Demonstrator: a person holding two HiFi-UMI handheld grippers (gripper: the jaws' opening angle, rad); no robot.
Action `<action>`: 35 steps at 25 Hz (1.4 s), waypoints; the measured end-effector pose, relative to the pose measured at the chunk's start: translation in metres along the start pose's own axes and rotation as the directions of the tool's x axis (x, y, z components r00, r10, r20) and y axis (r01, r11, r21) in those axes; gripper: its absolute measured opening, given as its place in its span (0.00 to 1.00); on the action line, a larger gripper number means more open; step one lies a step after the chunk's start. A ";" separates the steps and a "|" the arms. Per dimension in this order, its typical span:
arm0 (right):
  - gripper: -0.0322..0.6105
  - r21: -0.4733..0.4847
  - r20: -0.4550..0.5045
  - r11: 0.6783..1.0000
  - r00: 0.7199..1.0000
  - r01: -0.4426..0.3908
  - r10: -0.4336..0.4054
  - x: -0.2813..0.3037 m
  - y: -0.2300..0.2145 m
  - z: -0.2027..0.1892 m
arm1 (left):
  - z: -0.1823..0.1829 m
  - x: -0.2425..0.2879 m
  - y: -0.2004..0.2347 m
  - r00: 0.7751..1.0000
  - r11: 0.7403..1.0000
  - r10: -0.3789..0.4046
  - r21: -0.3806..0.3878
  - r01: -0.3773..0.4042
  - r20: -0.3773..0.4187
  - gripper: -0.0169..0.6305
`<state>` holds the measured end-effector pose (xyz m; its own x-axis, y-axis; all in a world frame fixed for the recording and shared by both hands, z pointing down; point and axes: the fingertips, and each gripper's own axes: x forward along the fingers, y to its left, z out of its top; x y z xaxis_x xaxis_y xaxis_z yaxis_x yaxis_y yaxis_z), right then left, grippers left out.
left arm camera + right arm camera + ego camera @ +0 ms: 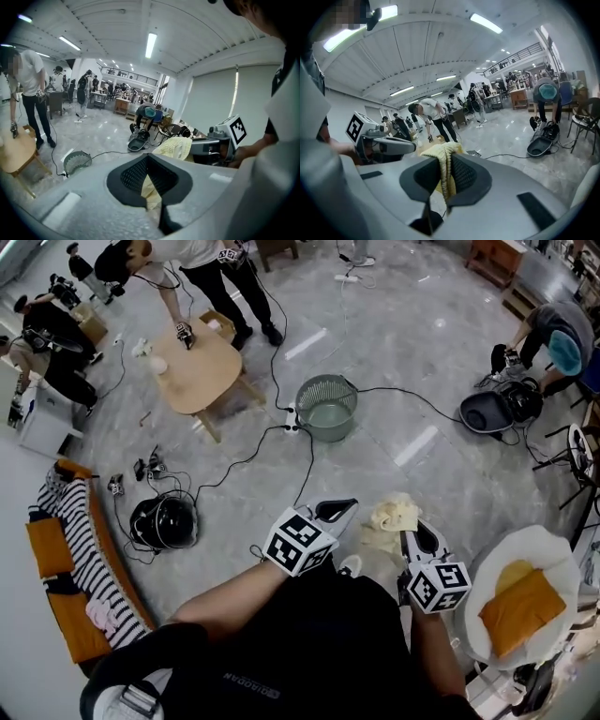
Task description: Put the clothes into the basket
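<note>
A pale yellow knitted cloth (392, 519) hangs in the air between my two grippers, above the grey floor. My right gripper (405, 532) is shut on it; in the right gripper view the cloth (443, 164) is pinched between the black pads. My left gripper (349, 508) sits just left of it, and a fold of the cloth (150, 190) fills the wedge between its pads, which meet at the tips. The round grey-green mesh basket (326, 407) stands on the floor ahead and looks to have nothing in it; it also shows as the basket (77, 161) at lower left.
Black cables and a power strip (292, 420) run across the floor around the basket. A round wooden table (192, 362) with people at it stands far left. A striped sofa with orange cushions (80, 559) lies left, and a white round chair with an orange cushion (525, 601) right.
</note>
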<state>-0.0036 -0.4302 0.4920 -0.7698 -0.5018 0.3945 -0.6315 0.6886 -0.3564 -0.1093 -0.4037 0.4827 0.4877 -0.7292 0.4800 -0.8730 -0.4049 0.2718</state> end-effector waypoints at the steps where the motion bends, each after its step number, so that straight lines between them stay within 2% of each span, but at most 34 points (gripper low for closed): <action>1: 0.13 0.001 -0.010 1.000 1.000 -0.009 0.009 0.005 -0.002 0.000 | -0.001 0.000 0.008 1.000 1.000 0.018 -0.014 -0.019 -0.003 0.03; 6: 0.13 0.008 -0.028 0.999 0.998 -0.050 0.050 0.036 0.001 0.010 | 0.003 -0.003 0.046 0.997 0.996 0.072 -0.057 -0.073 -0.010 0.03; 11: 0.13 -0.014 -0.051 0.997 0.996 -0.076 0.076 0.072 0.007 0.024 | 0.012 0.009 0.081 0.998 0.993 0.066 -0.093 -0.066 -0.009 0.03; 14: 0.13 -0.019 -0.069 0.997 0.994 -0.081 0.079 0.098 0.004 0.032 | 0.028 0.021 0.104 0.998 0.995 0.059 -0.083 -0.058 0.003 0.03; 18: 0.13 -0.020 -0.106 0.997 0.992 -0.077 0.074 0.142 0.003 0.040 | 0.049 0.026 0.143 0.998 0.996 0.061 -0.066 -0.060 0.017 0.03; 22: 0.13 -0.015 -0.136 0.998 0.989 -0.066 0.064 0.183 0.002 0.051 | 0.061 0.026 0.184 0.997 0.995 0.068 -0.080 -0.065 0.030 0.03; 35: 0.13 0.029 -0.152 0.999 0.988 -0.030 0.034 0.293 0.012 0.081 | 0.069 0.022 0.291 0.998 0.995 0.058 -0.087 -0.056 0.018 0.03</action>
<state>-0.2439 -0.6119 0.5344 -0.7676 -0.3929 0.5064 -0.6107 0.6880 -0.3920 -0.3531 -0.5756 0.5142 0.4358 -0.7615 0.4797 -0.8956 -0.3138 0.3154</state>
